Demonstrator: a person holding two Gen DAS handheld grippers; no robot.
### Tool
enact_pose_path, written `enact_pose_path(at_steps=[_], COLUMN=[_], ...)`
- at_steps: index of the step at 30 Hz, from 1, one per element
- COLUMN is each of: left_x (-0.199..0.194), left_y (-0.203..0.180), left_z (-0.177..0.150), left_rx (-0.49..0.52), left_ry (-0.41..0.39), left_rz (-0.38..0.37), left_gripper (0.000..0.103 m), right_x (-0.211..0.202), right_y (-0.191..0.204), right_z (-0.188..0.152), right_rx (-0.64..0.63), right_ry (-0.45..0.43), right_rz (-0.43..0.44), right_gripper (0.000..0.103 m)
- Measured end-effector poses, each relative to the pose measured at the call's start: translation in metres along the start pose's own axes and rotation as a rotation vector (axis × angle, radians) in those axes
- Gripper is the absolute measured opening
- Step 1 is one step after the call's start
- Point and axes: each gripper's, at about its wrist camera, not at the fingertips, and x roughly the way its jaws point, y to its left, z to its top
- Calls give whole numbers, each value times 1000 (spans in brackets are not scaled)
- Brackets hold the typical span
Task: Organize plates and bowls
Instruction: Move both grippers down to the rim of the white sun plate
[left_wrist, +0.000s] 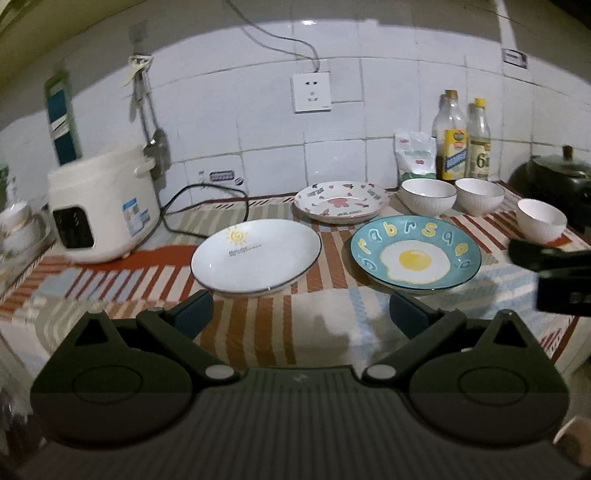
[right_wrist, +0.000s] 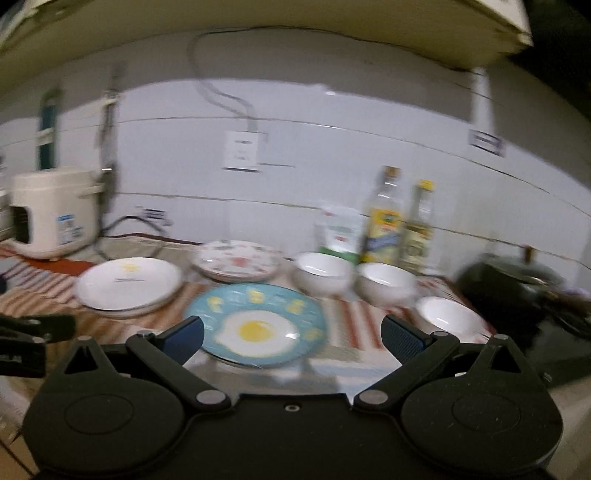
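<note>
Evidently the sorting has not begun: three plates and three bowls lie apart on the striped cloth of the counter. The white sun plate sits left, the blue fried-egg plate right of it, the patterned plate behind them; three white bowls stand by the oil bottles. The left tool hovers low before the two near plates, fingers spread wide, holding nothing. The right tool, equally wide and empty, points at the fried-egg plate in a blurred view. The next move likely calls for gripping one plate's rim and stacking it.
</note>
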Motion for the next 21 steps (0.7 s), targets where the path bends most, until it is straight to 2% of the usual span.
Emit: enact_pose_path(at_steps=[3,7,9,11,13,16,18,19,21], left_x=[7,29,44,60,74,95,111,118,138], left_y=[18,60,77,89,102,123,133,134,139], left_z=[6,8,8,9,10,12,13,12,11], left_rx=[20,-84,-102,-96,-122,-203,-219,-211,-198], left_ry=[17,38,51,53,47,43,47,46,63], left_rz=[-26,-57,-48,15,32,-1,16,40,64], left_gripper=[103,101,100,100,99,98,91,89,74], right_x=[15,40,59,81,96,127,145,155,172], right_y=[22,46,57,71,80,92,98,100,103], right_z=[5,9,12,14,12,10,9,9,11], right_rx=[-67,-91,-69,-63,-39,-2,15,25,39], right_ry=[-40,-86,-67,-31,5,59,95,117,166], right_rz=[80,209,250,296,317,365,368,361,363], right_gripper=[103,103,98,82,77,74,69,63,58])
